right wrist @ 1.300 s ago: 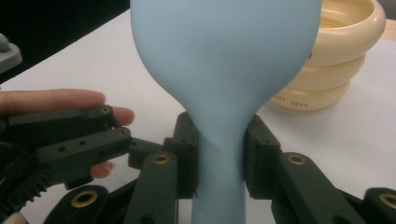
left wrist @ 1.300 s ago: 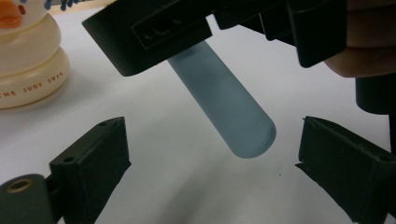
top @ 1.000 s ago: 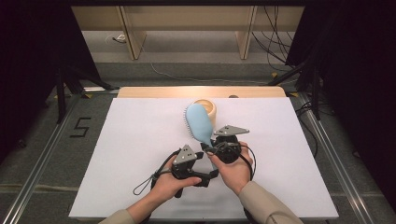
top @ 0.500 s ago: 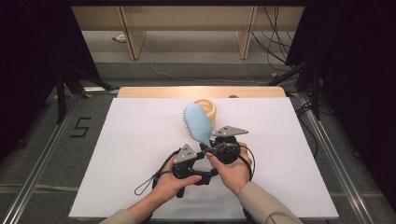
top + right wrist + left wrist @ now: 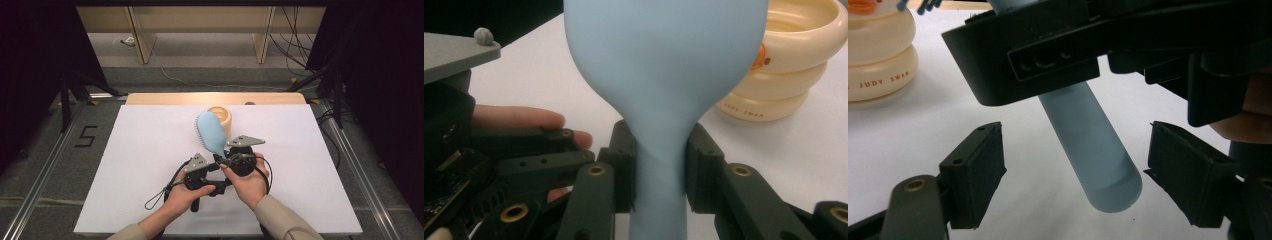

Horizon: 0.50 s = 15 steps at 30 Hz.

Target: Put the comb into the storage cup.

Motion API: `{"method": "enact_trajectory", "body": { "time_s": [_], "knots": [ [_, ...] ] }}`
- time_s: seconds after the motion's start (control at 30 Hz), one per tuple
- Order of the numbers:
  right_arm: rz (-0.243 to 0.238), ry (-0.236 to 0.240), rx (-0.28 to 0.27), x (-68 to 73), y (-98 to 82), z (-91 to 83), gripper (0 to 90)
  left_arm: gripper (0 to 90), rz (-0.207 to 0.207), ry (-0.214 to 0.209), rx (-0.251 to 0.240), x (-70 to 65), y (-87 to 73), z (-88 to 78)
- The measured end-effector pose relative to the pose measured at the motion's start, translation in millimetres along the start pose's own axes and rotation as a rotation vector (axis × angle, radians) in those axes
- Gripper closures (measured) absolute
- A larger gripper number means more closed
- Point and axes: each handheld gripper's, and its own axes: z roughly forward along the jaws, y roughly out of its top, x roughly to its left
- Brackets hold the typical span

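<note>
right claw [image 5: 658,170] clenched on blue hairbrush [image 5: 211,133] handle | left claw [image 5: 1075,175] released, closing around handle end, untouched | cream cup [image 5: 220,117] just beyond | tabletop [image 5: 140,150] edges well apart

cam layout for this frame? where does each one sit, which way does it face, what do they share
High view: above the table's near side, looking forward and down; both forearms, left gripper and right gripper.
Left gripper view: on the left gripper, facing the hairbrush handle between its open, closing jaws.
Right gripper view: on the right gripper, clamping the hairbrush neck.
Shared: hairbrush, cream tub.

"JUDY SWAN" on cream tub [image 5: 878,50]; floor mark "5" [image 5: 86,136]
</note>
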Motion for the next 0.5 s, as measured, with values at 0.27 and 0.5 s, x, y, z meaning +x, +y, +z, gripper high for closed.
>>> {"method": "enact_trajectory", "body": {
  "time_s": [0.27, 0.5],
  "knots": [
    [-0.002, 0.0, -0.002, 0.9, -0.2, 0.3, 70.2, 27.6, -0.005, 0.004, -0.001, 0.3, -0.9, 2.0],
    [0.0, 0.002, -0.002, 1.4, -0.3, 0.4, 70.2, 32.2, -0.017, 0.003, -0.008, 0.8, -0.9, 2.5]
  ]
}}
